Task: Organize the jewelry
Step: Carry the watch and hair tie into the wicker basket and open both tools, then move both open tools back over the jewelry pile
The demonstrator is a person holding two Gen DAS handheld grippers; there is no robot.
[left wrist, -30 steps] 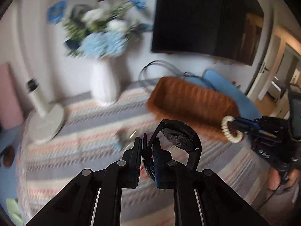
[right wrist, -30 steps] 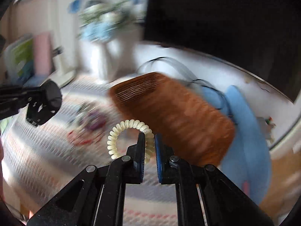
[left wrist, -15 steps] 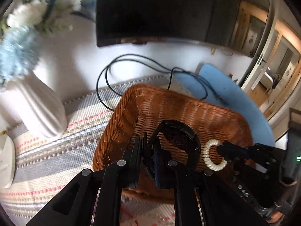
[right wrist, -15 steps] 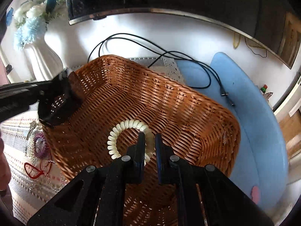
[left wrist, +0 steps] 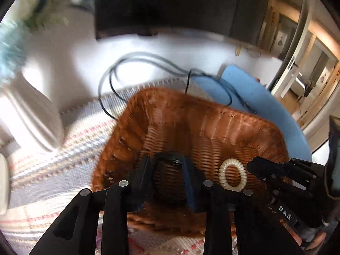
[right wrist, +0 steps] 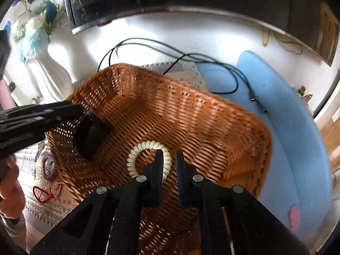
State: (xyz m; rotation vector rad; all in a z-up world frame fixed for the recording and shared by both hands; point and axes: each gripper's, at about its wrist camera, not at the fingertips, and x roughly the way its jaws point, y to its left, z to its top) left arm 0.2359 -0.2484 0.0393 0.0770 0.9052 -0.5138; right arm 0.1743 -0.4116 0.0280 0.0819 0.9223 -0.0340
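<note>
A brown wicker basket [left wrist: 212, 127] [right wrist: 191, 114] sits on a striped cloth. My left gripper [left wrist: 167, 176] is open over its near-left part, with a black watch [left wrist: 170, 182] [right wrist: 89, 133] lying in the basket between and below the spread fingers. My right gripper [right wrist: 169, 161] has opened a little; the cream spiral hair tie [right wrist: 148, 159] [left wrist: 232, 176] hangs by its left finger just above the basket floor. The right gripper also shows in the left wrist view [left wrist: 255, 166].
A white vase [right wrist: 51, 78] with blue flowers stands left of the basket. Black cables [right wrist: 170, 53] run behind it beside a blue pad [right wrist: 286, 127]. A purple spiral tie [right wrist: 50, 166] and a red cord bracelet [right wrist: 45, 193] lie on the cloth at the left.
Both grippers moved from above the cloth to over the basket and lowered. The left gripper opened and let the watch go. The right jaws parted slightly around the hair tie.
</note>
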